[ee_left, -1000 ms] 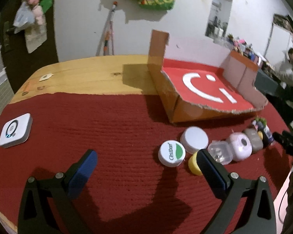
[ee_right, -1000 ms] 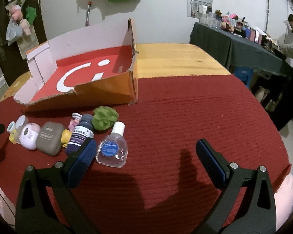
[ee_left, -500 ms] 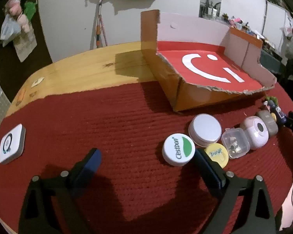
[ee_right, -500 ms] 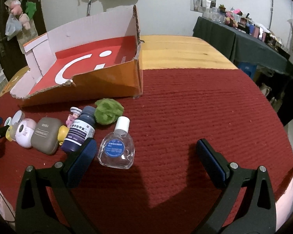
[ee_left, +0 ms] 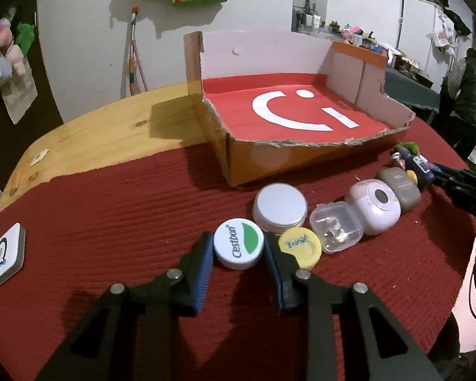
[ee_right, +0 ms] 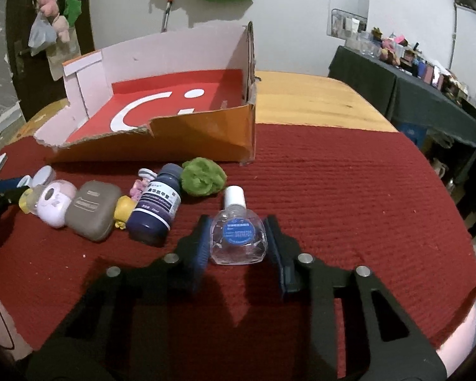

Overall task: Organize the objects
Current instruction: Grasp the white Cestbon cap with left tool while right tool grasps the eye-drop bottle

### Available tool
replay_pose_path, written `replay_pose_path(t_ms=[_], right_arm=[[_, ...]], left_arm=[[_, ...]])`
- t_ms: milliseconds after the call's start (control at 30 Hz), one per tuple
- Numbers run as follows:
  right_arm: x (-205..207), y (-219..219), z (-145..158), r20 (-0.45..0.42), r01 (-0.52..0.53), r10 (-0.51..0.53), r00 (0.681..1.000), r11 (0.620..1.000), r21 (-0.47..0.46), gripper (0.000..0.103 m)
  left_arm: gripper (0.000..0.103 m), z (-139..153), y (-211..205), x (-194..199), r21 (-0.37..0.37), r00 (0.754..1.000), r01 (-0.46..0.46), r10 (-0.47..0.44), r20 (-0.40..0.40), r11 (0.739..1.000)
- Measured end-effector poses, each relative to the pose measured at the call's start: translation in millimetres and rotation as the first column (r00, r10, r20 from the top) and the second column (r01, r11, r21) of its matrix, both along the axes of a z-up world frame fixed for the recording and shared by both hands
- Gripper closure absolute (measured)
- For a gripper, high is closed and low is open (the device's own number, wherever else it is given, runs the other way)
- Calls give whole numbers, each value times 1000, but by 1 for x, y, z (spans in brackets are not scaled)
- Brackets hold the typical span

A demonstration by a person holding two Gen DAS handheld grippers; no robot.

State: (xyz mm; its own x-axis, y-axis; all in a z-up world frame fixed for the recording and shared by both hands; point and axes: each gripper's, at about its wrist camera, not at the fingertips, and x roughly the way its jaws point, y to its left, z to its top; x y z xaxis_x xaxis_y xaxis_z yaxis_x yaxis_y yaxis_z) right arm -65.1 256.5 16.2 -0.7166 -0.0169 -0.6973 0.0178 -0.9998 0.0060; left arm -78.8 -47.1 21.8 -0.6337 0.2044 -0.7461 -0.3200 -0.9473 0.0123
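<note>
Left gripper (ee_left: 239, 250) clamped on the white Cestbon lid (ee_left: 239, 243), lower centre of frame, on the red cloth (ee_left: 117, 209). Right gripper (ee_right: 238, 238) jaws closing against the clear dropper bottle (ee_right: 238, 233), centre frame, below the cardboard box (ee_right: 187, 141).

One cardboard box (ee_left: 301, 146); three round lids: white-green (ee_left: 239, 243), silver (ee_left: 280, 208), yellow (ee_left: 300, 247); two bottles: clear (ee_right: 239, 236), dark blue (ee_right: 157, 204); one clear plastic case (ee_left: 336, 230).

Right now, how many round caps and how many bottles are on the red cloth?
Caps: 3: Cestbon cap, white lid, yellow cap
Bottles: 2: dark bottle, dropper bottle
Total: 5
</note>
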Motion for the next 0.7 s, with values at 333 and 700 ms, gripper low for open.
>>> replay_pose_path(t_ms=[333, 700], right_arm=[[7, -1, 19, -42, -29, 28, 999, 999, -30, 71], [9, -3, 21, -52, -44, 43, 998, 999, -31, 71]], left_arm=[[70, 12, 0, 3, 42, 1000, -10, 10, 2, 999], [70, 16, -4, 8, 61, 1000, -23, 23, -4, 998]])
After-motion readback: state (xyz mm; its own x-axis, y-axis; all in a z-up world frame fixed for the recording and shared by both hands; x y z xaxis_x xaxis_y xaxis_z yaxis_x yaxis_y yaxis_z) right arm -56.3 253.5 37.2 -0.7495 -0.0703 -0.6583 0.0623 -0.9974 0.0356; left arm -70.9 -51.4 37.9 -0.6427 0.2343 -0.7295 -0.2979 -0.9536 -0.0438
